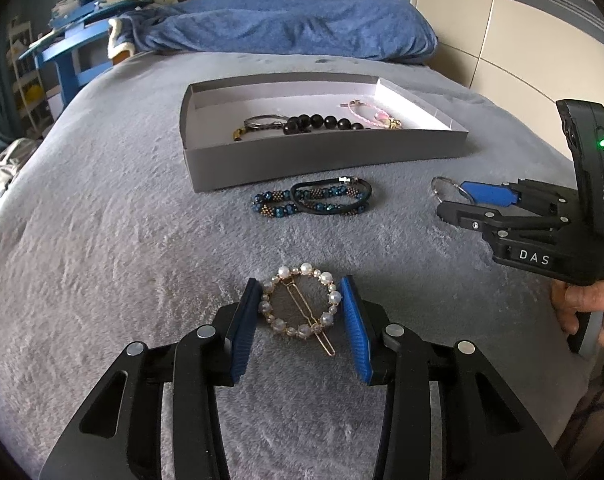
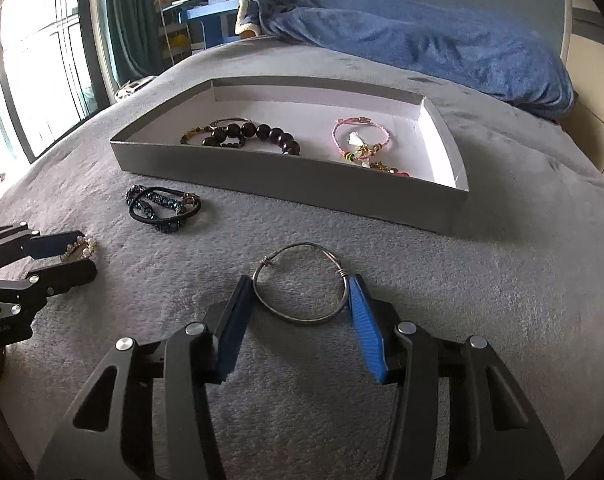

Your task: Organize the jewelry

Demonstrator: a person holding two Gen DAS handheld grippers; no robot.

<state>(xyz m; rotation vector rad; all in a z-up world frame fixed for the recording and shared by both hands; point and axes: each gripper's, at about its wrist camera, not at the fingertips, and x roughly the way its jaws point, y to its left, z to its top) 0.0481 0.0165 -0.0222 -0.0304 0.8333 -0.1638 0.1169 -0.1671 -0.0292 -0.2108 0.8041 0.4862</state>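
Bracketing the pearl hair clip [image 1: 300, 307], your left gripper [image 1: 302, 300] touches it on both sides, while your right gripper [image 2: 302, 296] clamps the wire bangle [image 2: 302, 284] on the bed [image 2: 502, 280].

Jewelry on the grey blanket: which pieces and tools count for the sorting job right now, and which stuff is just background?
Job:
- pearl hair clip, between left gripper pads
- wire bangle, between right gripper pads
- blue beaded bracelets, loose
- grey box with black bead bracelet and pink bracelet inside

Lying about:
- blue pillow
- blue desk with books
- curtain
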